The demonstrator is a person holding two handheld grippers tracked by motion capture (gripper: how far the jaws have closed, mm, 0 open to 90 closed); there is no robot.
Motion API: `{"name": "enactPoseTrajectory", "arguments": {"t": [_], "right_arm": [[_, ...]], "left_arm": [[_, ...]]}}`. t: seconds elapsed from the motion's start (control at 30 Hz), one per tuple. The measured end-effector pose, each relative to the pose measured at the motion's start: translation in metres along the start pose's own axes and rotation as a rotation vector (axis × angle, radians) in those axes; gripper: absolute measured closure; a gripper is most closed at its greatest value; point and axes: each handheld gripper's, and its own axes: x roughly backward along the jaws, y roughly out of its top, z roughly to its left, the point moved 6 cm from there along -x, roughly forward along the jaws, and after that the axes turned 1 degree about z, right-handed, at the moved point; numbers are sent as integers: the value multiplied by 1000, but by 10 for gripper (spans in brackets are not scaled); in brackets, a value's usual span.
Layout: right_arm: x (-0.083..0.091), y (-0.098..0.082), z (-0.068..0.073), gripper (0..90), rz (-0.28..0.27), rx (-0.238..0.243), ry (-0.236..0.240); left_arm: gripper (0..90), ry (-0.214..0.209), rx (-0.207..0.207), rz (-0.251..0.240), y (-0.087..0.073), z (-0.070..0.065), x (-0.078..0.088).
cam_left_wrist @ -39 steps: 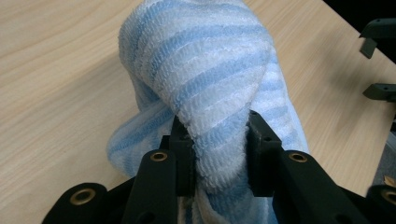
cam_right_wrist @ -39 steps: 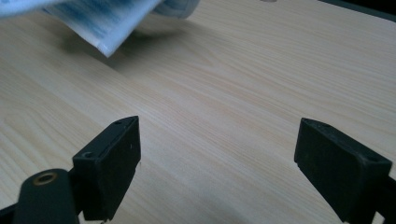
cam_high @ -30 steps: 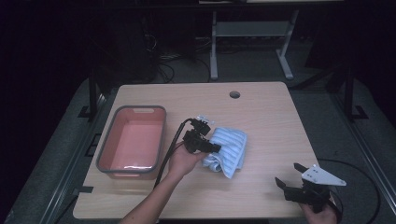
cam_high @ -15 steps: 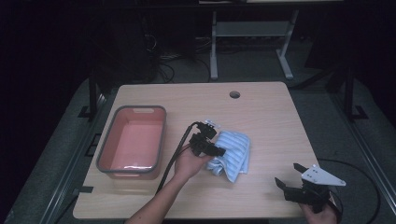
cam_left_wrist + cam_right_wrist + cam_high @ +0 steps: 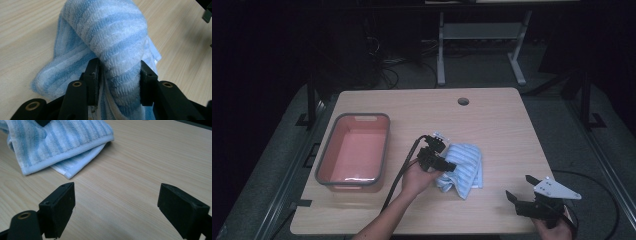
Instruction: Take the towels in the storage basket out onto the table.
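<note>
From the high view, a blue-and-white striped towel (image 5: pixel 463 169) lay bunched on the wooden tabletop (image 5: pixel 492 125). A pink tub (image 5: pixel 354 151) with a grey rim stood well to the left of the towel. The left hand-held gripper (image 5: pixel 447 165) was at the towel's left edge, its jaws pointing into the cloth, with a black cable trailing back from it toward the near edge. The right hand-held gripper (image 5: pixel 519 197) rested near the tabletop's front edge, to the right of the towel and well apart from it, carrying a grey three-cornered plate on top.

In the left gripper view, a thick fold of the towel (image 5: pixel 112 45) sat between the two black jaws of the left hand-held gripper (image 5: pixel 117 75). The jaws had just been opening, yet the cloth filled the gap from one pad to the other and touched both.

In the right gripper view, the right hand-held gripper (image 5: pixel 117 202) stood wide open with bare wood between its jaws. The towel (image 5: pixel 57 142) lay beyond them, toward the upper left, one hemmed corner folded under the top layer.
</note>
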Motion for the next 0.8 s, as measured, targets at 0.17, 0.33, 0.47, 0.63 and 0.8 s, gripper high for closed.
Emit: {"name": "enactPoseTrajectory", "arguments": {"t": [0.17, 0.33, 0.47, 0.63, 0.8], "right_arm": [[0, 0, 0, 141, 1, 8, -3], [1, 0, 2, 141, 1, 3, 1], [0, 1, 3, 141, 3, 2, 2], [-1, 1, 2, 141, 5, 4, 2], [-1, 1, 3, 141, 3, 1, 1]], "left_arm": [[559, 3, -1, -13, 0, -2, 1], [550, 8, -26, -1, -3, -2, 2], [526, 3, -12, -21, -4, -2, 2], [489, -12, 2, -31, -5, -2, 3], [448, -3, -10, -36, -8, -3, 4]]}}
